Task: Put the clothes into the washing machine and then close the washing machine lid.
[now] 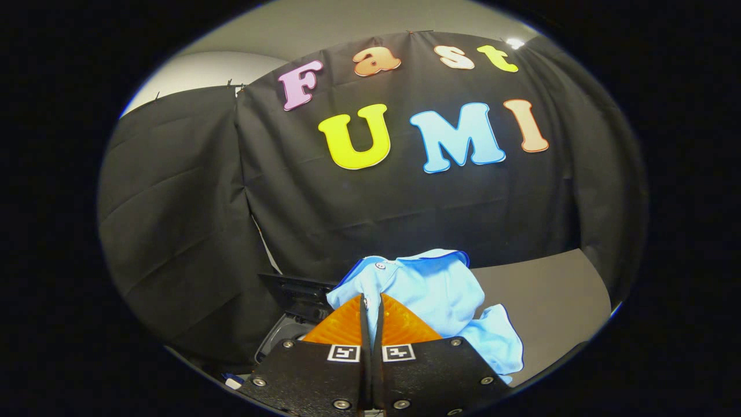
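jaws pinched together on one light blue shirt (428, 289), beside one washing machine (292, 313).

1. I am in a recording booth, not in a real home. Black cloth (173, 231) hangs as a wall across the middle of the frame, in creased panels joined at the upper left.
2. Above the cloth I see a plain pale wall (197, 72) and a bright lamp (514, 42) at the upper right.
3. At the lower right a bare grey table (550, 295) stands before the cloth.
4. A dark washing machine (289, 324) at the lower centre gives the household setting.
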### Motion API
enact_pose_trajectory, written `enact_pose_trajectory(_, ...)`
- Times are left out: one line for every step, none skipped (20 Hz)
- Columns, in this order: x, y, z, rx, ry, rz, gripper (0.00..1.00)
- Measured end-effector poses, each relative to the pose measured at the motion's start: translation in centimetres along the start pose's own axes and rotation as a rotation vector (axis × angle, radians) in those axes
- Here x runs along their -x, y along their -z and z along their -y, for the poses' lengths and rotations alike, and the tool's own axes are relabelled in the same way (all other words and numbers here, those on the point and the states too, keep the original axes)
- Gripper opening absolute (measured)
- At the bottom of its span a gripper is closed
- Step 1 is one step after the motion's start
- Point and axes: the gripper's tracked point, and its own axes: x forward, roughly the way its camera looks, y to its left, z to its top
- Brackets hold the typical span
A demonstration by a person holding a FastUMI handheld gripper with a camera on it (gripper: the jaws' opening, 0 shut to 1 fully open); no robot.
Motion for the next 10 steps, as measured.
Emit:
enact_pose_trajectory(-0.3, 0.0, -0.8, 0.004, -0.005, 0.003, 0.00)
enact_pose_trajectory(-0.5, 0.0, -1.3, 0.004, -0.009, 0.005, 0.00)
enact_pose_trajectory(-0.5, 0.1, -2.1, 0.002, -0.013, 0.010, 0.00)
enact_pose_trajectory(-0.8, 0.1, -2.7, -0.001, -0.018, 0.011, 0.00)
enact_pose_trajectory(-0.9, 0.1, -3.4, -0.003, -0.021, 0.012, 0.00)
enact_pose_trajectory(-1.0, 0.1, -4.0, -0.002, -0.026, 0.012, 0.00)
enact_pose_trajectory(-1.3, 0.1, -4.7, 0.002, -0.032, 0.014, 0.00)
enact_pose_trajectory(-1.5, 0.1, -5.3, 0.006, -0.038, 0.015, 0.00)
enact_pose_trajectory(-1.7, 0.2, -6.0, 0.010, -0.045, 0.013, 0.00)
enact_pose_trajectory(-1.9, 0.2, -6.6, 0.011, -0.050, 0.014, 0.00)
